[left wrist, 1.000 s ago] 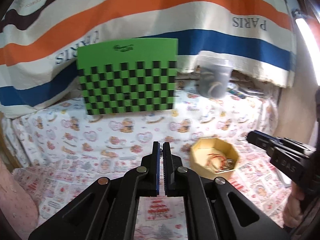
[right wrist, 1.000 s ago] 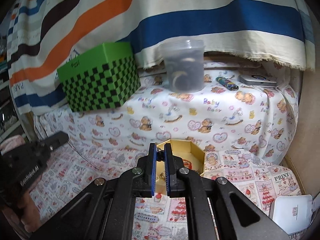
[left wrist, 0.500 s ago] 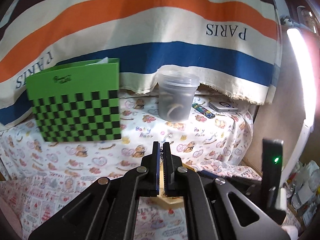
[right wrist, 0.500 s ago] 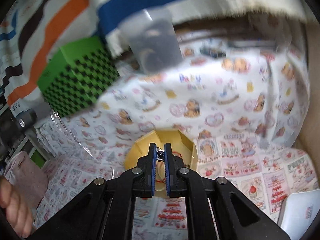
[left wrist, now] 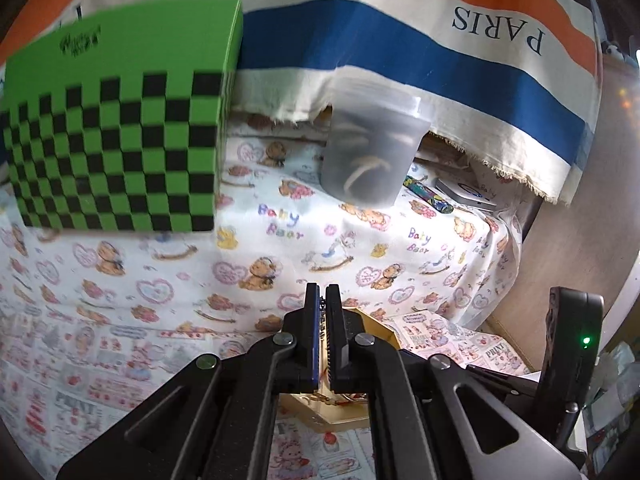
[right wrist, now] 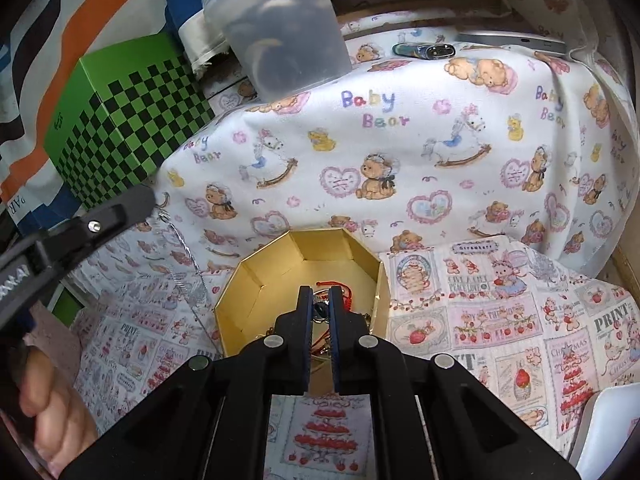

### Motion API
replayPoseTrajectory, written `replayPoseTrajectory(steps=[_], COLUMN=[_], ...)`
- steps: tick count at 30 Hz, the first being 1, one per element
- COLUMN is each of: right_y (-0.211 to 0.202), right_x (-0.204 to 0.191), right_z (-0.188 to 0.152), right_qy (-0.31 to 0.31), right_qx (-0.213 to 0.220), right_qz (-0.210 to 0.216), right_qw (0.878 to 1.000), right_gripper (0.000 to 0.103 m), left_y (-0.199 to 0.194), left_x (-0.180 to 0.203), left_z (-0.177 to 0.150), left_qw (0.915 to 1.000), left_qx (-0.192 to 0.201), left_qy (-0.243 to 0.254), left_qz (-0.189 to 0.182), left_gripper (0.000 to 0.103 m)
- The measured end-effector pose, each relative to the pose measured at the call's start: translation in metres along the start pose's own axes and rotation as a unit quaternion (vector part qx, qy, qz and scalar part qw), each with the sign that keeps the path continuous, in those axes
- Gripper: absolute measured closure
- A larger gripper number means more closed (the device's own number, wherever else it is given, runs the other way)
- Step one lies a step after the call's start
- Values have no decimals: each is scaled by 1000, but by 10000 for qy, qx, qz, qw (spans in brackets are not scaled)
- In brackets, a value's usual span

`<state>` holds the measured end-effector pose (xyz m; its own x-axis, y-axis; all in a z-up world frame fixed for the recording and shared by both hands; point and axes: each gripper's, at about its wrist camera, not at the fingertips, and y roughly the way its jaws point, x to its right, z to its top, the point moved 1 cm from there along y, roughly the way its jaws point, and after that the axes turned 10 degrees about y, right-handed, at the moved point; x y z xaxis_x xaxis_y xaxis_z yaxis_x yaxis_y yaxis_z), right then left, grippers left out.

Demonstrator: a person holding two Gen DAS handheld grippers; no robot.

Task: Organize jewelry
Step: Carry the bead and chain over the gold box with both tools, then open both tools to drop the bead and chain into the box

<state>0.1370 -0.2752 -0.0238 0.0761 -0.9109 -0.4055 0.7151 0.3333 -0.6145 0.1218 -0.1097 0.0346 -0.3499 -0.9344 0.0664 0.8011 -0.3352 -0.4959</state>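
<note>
A silver chain hung from the closed left gripper at far left, draping toward the gold box. The right gripper, fingers slightly parted around a small ring, hovered over the box's tangled jewelry.

The gold box stands open-topped, reachable from above. Far behind it the cloth rises as a step, where the tub and, left, the green box block the way.
</note>
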Motion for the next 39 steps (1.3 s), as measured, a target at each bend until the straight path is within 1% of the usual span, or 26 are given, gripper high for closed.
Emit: replayPoseTrajectory(steps=[4, 9, 11, 13, 16, 23, 26, 39], right_y=[2, -2, -2, -2, -2, -1, -2, -1], right_x=[-2, 2, 5, 7, 10, 14, 17, 19], right_z=[0, 3, 3, 3, 3, 4, 5, 7], right_qy=[3, 21, 42, 69, 103, 179, 257, 309], right_qx=[35, 56, 40, 33, 33, -12, -35, -10], right_qz=[-7, -28, -53, -94, -132, -220, -178, -257], right_qw=[10000, 10000, 10000, 9999, 9999, 9996, 9995, 9992], right_gripper=[95, 95, 95, 95, 95, 95, 95, 95], left_y=[-6, -28, -30, -25, -10, 11, 18, 45], left_x=[-1, -1, -1, -1, 0, 6, 8, 6], left_z=[3, 14, 15, 13, 7, -8, -12, -31], left_qw=[9999, 9987, 9984, 9989, 9996, 9999, 9997, 9959], left_qx=[139, 482, 527, 442, 232, -98, -207, -822], left_qy=[0, -73, -85, -92, -109, 82, 157, 340], left_qz=[-70, -150, -187, -121, -144, -51, 21, 155], left_gripper=[101, 101, 101, 101, 101, 101, 101, 101])
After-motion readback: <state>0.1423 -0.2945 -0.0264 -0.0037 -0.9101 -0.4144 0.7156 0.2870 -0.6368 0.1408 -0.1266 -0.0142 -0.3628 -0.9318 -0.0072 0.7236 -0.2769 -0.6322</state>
